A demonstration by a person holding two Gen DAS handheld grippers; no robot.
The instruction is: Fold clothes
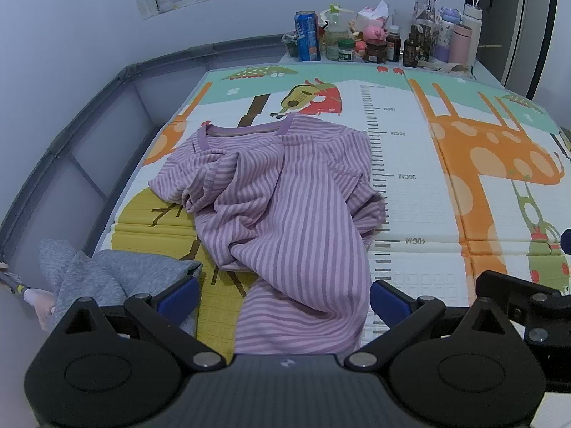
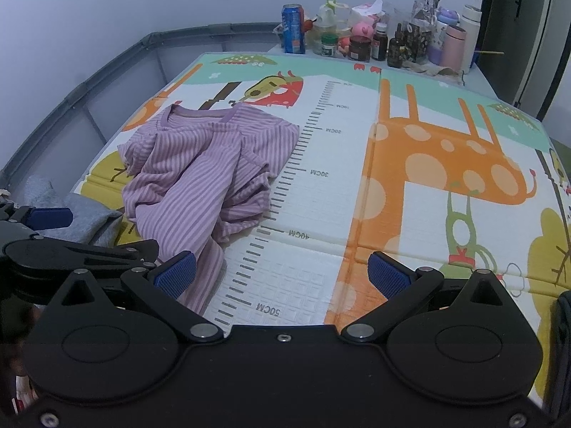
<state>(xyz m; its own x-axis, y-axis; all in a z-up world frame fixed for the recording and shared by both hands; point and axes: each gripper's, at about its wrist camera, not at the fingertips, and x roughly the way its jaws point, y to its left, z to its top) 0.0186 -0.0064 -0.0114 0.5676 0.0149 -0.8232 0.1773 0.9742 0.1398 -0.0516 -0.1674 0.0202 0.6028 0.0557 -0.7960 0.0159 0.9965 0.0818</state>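
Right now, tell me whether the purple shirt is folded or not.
Not folded. The shirt lies crumpled on the mat, its sleeves bunched and its hem twisted.

A purple striped shirt (image 1: 282,192) lies crumpled on the mat, collar at the far end, one sleeve bunched across its front, hem trailing near; a grey garment (image 1: 107,278) lies heaped beside its near left corner
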